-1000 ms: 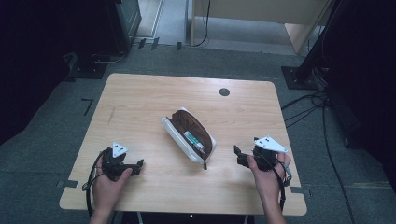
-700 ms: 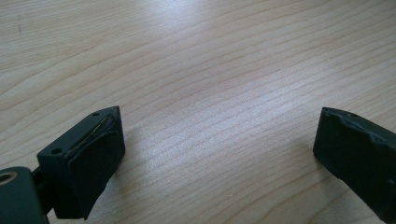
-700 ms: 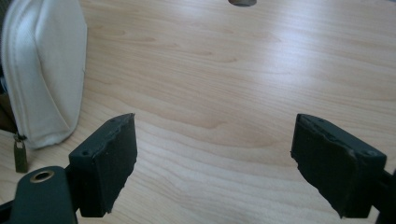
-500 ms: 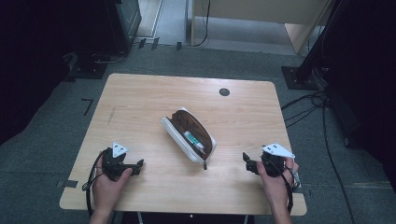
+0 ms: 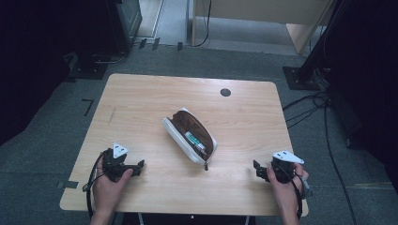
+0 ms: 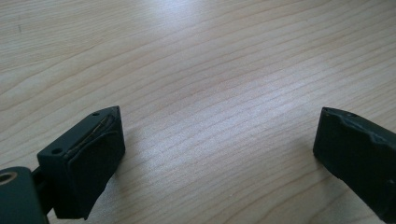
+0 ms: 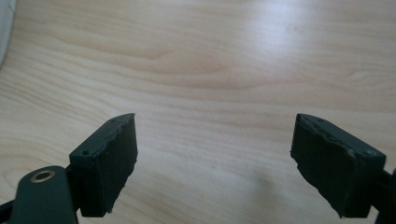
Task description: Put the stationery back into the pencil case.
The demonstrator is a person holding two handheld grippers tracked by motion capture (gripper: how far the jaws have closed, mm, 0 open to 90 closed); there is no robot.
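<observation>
Pencil case (image 5: 189, 136): lies open at the middle of the bench (image 5: 141, 103), zip side up — a green item inside, its writing too small to read.
Left gripper (image 5: 136, 167): near the front left corner, jaws wide apart over bare wood, holding nothing.
Right gripper (image 5: 259, 170): near the front right corner, jaws spread wide — nothing between them.
Case and grippers: well apart.

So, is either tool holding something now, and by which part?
Nothing is held. The left tool and the right tool are both open over bare table.
</observation>
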